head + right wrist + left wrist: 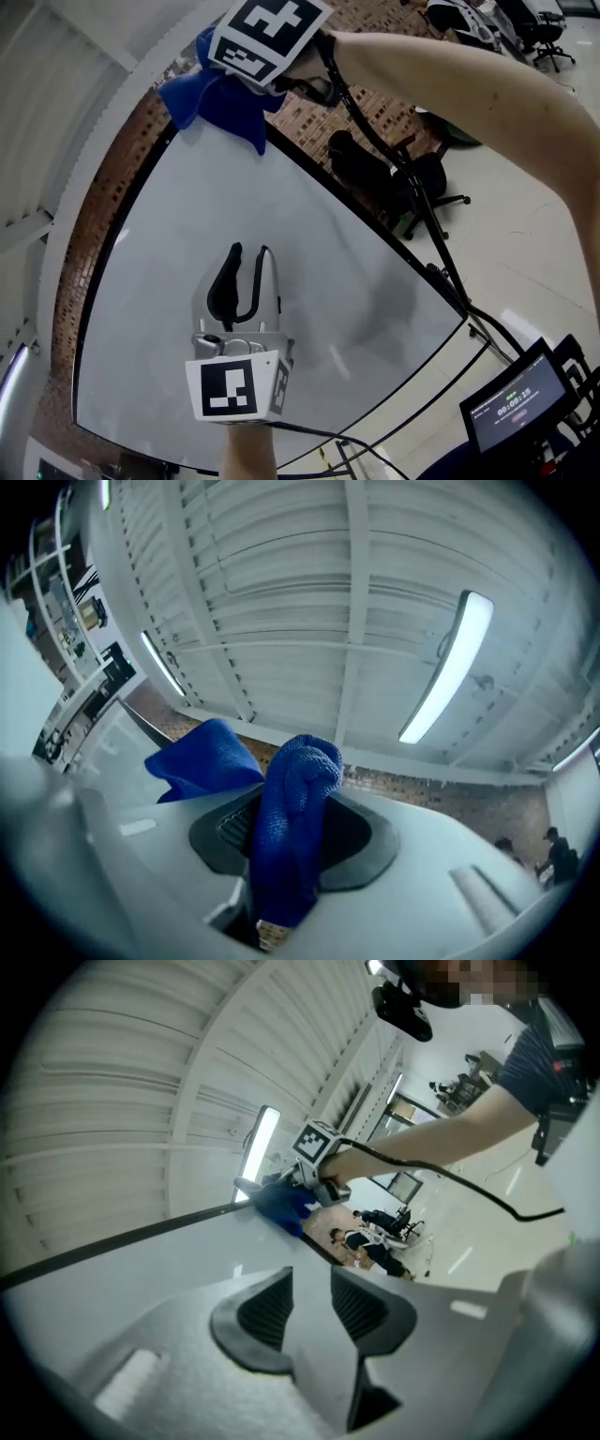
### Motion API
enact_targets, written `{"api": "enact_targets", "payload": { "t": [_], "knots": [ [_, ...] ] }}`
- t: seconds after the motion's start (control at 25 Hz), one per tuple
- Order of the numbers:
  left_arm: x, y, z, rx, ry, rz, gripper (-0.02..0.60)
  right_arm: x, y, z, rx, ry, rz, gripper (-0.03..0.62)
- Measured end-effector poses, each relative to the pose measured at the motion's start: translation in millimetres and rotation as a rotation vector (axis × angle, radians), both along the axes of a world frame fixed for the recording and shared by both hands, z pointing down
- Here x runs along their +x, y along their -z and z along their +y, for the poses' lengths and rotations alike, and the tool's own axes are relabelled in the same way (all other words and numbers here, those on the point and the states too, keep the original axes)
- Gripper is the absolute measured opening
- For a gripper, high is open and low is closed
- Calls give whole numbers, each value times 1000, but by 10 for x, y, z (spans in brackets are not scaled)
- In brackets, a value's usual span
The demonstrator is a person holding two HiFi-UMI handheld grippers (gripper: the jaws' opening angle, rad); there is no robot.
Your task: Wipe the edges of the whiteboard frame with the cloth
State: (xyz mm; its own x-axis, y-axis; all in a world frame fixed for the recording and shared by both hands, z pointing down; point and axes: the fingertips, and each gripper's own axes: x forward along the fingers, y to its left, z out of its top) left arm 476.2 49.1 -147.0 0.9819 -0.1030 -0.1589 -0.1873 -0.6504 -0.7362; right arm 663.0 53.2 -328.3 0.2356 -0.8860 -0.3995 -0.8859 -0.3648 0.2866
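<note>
The whiteboard [281, 319] fills the middle of the head view, bounded by a thin black frame [375, 204]. At its top corner my right gripper [223, 86] is shut on a blue cloth [220, 105], and the cloth lies against the frame there. In the right gripper view the cloth [300, 780] bulges out between the right gripper's [286, 841] pads. My left gripper [249, 281] points at the board's lower middle, open a narrow way with nothing between its fingers. From the left gripper [311, 1305] view, the cloth [286, 1206] sits at the far corner on the frame [112, 1241].
A brick wall runs behind the board. Black office chairs [412, 183] stand on the floor to the right. A small screen [520, 403] sits at the lower right. A black cable [375, 141] hangs from the right gripper across the board's right edge.
</note>
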Motion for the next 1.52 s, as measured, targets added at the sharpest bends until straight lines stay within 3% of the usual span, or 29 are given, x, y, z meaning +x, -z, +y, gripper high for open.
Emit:
{"api": "enact_targets", "payload": {
  "t": [0.12,0.24,0.76,0.96,1.52],
  "knots": [
    [23,-30,49,-3,-8,-18,128,3,-290,-112,-32,132,-96,135],
    [62,-61,65,-6,-10,-43,127,-74,-480,-192,-48,212,-110,135],
    [237,-411,-85,-52,22,-151,127,-203,-1122,-331,-5,315,-194,135],
    [202,-542,-135,-87,28,-174,127,-217,-1496,-448,-77,334,-209,135],
    [262,-939,-200,-160,24,-247,127,-327,-2383,-599,-127,400,-335,132]
  ]
}}
